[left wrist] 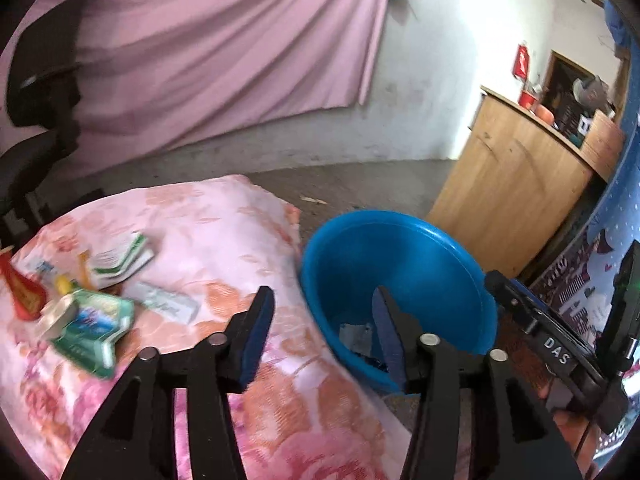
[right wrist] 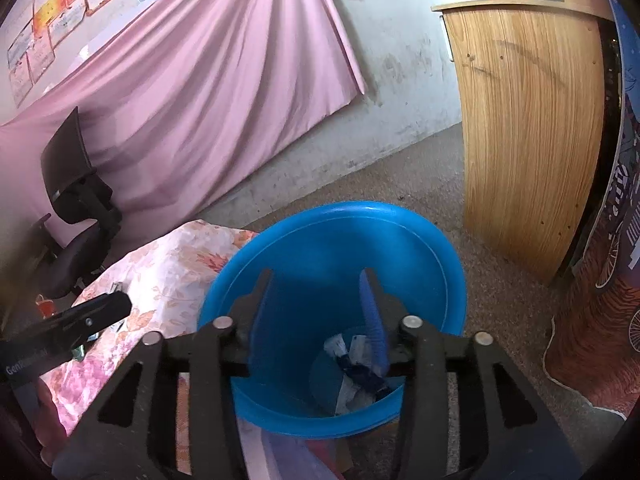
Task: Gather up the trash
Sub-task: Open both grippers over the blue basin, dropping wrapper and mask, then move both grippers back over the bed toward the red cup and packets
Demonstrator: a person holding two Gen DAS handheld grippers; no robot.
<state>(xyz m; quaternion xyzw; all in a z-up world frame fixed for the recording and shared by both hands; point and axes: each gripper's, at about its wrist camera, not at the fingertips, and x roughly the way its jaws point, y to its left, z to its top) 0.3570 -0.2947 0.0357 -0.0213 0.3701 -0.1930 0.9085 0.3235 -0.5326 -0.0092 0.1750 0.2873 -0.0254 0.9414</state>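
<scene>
A blue plastic basin (left wrist: 420,264) (right wrist: 420,264) stands on the floor beside a low surface under a pink floral cloth (left wrist: 224,240) (right wrist: 168,272). Scraps of wrapper (right wrist: 356,364) (left wrist: 354,338) lie at the basin's bottom. My right gripper (right wrist: 320,312) hangs over the basin, open, nothing between its fingers. My left gripper (left wrist: 320,320) is open and empty over the cloth's edge and the basin's rim. On the cloth to its left lie a green packet (left wrist: 96,328), a white and green carton (left wrist: 120,258), a pale flat box (left wrist: 166,300) and a red pouch (left wrist: 22,292).
A wooden cabinet (left wrist: 516,184) (right wrist: 528,128) stands behind the basin on the right. A black office chair (right wrist: 76,200) (left wrist: 40,112) is at the left, before a pink curtain (left wrist: 208,52). A blue patterned fabric (left wrist: 592,280) hangs at the right edge. The floor is bare concrete.
</scene>
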